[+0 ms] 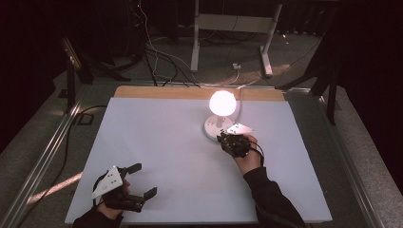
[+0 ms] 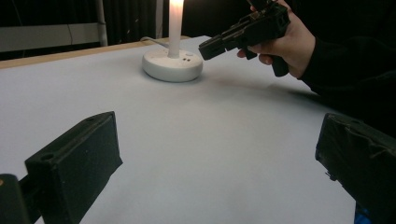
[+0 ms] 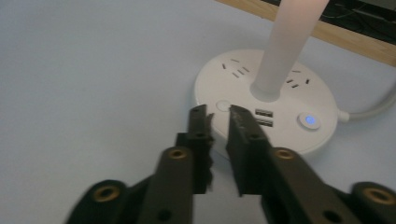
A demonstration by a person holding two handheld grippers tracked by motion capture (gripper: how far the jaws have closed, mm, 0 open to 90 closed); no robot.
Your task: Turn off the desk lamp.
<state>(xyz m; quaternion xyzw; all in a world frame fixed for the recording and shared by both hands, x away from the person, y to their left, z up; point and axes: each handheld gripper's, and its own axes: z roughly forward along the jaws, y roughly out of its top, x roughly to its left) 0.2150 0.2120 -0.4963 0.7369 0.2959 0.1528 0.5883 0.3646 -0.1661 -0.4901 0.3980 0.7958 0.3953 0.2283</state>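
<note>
White table under me, lit lamp at its far middle. Its round base (sockets, USB ports, blue-lit button) sits right under my right gripper, jaws nearly together, holding nothing. My left gripper near front-left edge, jaws wide, empty.

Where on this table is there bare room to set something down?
Bare table runs from the wooden far edge down to the left gripper. It is crowded only right of centre, where the right gripper meets the lit lamp's base.
</note>
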